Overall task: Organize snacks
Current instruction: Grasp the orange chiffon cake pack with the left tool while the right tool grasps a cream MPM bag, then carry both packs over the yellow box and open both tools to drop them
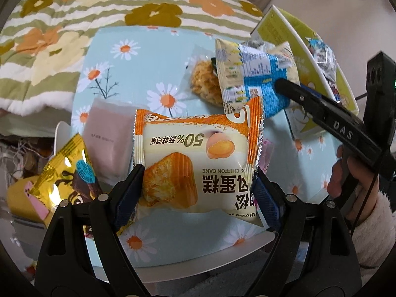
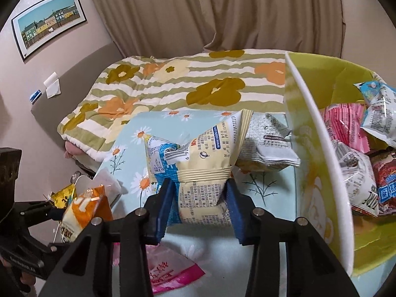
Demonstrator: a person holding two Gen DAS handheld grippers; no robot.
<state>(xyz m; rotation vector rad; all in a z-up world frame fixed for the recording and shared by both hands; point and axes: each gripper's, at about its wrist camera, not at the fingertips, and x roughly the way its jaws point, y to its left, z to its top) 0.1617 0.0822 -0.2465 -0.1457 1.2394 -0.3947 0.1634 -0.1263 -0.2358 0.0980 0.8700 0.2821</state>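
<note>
My left gripper (image 1: 198, 188) is shut on an orange-and-white chiffon cake packet (image 1: 198, 153), its blue pads pressing both sides, held above the daisy-print table (image 1: 118, 57). In the right wrist view that packet (image 2: 84, 212) shows at lower left. My right gripper (image 2: 200, 198) is shut on a cream-and-blue snack packet (image 2: 203, 163), squeezed at its lower half and lifted off the table. From the left wrist view the same packet (image 1: 250, 74) hangs from a black finger (image 1: 284, 86) at upper right. A green bin (image 2: 319, 148) with a white rim stands right of it, holding several packets.
On the table lie a clear rice-cracker packet (image 1: 203, 84), a dull pink packet (image 1: 109, 136), a gold packet (image 1: 66, 173), a grey-white packet (image 2: 267, 148) and a bright pink packet (image 2: 168, 272). A flowered quilt (image 2: 185, 84) on a bed lies beyond the table.
</note>
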